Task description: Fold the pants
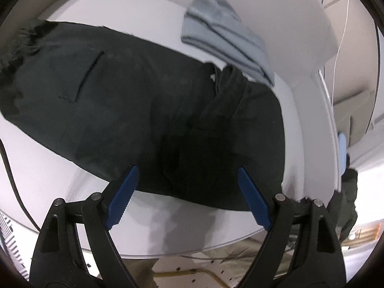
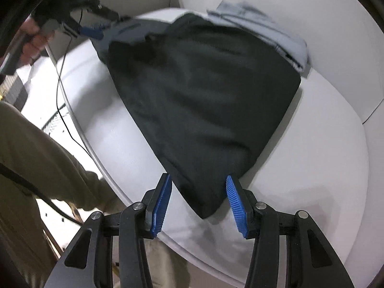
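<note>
Black pants [image 1: 134, 110] lie spread across a white table [image 1: 168, 225], back pocket slit at the left. My left gripper [image 1: 187, 175] is open, blue pads straddling the near edge of the pants, hovering over it. In the right wrist view the same pants [image 2: 204, 100] run away from me. My right gripper [image 2: 198, 180] is open, with a corner of the pants between the blue pads [image 2: 236, 204]. The left gripper [image 2: 96, 30] shows at the far left of that view, held by a hand over the pants' far end.
A folded grey garment [image 1: 223, 36] lies at the table's far side, touching the pants; it also shows in the right wrist view [image 2: 264, 28]. A black cable [image 2: 62, 110] hangs by the table's left edge. The person's khaki-clad legs [image 2: 36, 156] stand at the near side.
</note>
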Motion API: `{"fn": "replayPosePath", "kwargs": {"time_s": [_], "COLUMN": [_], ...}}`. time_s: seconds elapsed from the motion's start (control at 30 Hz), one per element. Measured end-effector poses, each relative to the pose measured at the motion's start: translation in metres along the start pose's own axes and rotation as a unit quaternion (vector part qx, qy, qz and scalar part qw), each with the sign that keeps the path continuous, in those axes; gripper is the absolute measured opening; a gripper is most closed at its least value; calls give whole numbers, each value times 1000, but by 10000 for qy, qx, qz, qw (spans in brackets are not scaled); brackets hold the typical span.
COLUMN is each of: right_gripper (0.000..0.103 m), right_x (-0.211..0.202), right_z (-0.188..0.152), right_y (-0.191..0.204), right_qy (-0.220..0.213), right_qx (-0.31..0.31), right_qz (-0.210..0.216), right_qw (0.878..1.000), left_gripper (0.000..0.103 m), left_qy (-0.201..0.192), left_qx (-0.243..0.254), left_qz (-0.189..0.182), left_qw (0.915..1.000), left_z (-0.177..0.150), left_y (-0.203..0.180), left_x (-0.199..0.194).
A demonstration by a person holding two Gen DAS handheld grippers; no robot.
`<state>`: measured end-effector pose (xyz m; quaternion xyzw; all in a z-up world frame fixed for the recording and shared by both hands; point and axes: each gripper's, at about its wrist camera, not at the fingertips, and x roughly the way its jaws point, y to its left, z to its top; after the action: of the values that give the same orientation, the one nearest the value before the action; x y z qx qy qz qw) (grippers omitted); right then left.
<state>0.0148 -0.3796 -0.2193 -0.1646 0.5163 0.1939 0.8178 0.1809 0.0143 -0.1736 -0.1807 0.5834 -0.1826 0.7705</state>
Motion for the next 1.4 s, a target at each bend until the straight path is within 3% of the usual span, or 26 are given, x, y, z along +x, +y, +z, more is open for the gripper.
{"fn": "replayPosePath", "kwargs": {"time_s": [0.17, 0.33, 0.4, 0.47, 0.57, 0.67, 0.7, 0.73, 0.8, 0.93, 1.1, 1.2, 1.27, 1.33, 1.4], "right_gripper": [49, 24, 19, 14, 6, 4, 4, 4, 4, 4, 4, 4, 6, 15, 26], "right_x": [8, 4, -3, -9, -13, -15, -14, -12, -7, 6, 10, 16, 17, 15, 10], "right_z": [-3, -7, -6, -5, -5, -7, -8, -10, -12, -16, -19, -18, -18, -19, -17], "right_y": [-13, -30, -28, -27, -23, -22, -23, -22, -22, -20, -20, -18, -20, -20, -18], "right_qy": [-26, -139, -234, -263, -294, -281, -227, -165, -51, 269, 415, 525, 516, 479, 532], "right_qx": [197, 457, 438, 451, 450, 542, 561, 545, 560, 489, 453, 369, 373, 355, 260], "right_qz": [77, 215, 192, 166, 23, -117, -134, -139, -40, -66, -46, -76, -107, -154, -244], "right_qw": [9998, 9986, 9986, 9985, 9986, 9981, 9981, 9983, 9984, 9984, 9981, 9979, 9979, 9981, 9979], "left_gripper": [70, 61, 20, 15, 13, 12, 12, 12, 12, 12, 15, 16, 23, 32, 58], "left_qy": [244, 508, 477, 360, 232, 141, 186, 242, 435, 578, 696, 667, 754, 976, 708], "left_qx": [-88, 163, 223, 216, -211, -678, -743, -746, -489, -8, 362, 437, 456, 188, -149], "left_qz": [96, 283, 67, -157, -896, -1628, -1696, -1612, -989, -216, 393, 532, 389, 146, -198], "left_qw": [9996, 9982, 9986, 9990, 9955, 9842, 9825, 9838, 9929, 9981, 9961, 9954, 9954, 9949, 9972], "left_z": [0, -4, -4, -4, 1, 7, 7, 6, 4, -1, -10, -12, -12, -12, -3], "left_y": [0, -12, -18, -21, -11, 7, 10, 11, 6, -10, -25, -33, -35, -30, -28], "left_x": [24, 51, 54, 50, 43, 34, 35, 37, 48, 61, 79, 86, 88, 77, 54]}}
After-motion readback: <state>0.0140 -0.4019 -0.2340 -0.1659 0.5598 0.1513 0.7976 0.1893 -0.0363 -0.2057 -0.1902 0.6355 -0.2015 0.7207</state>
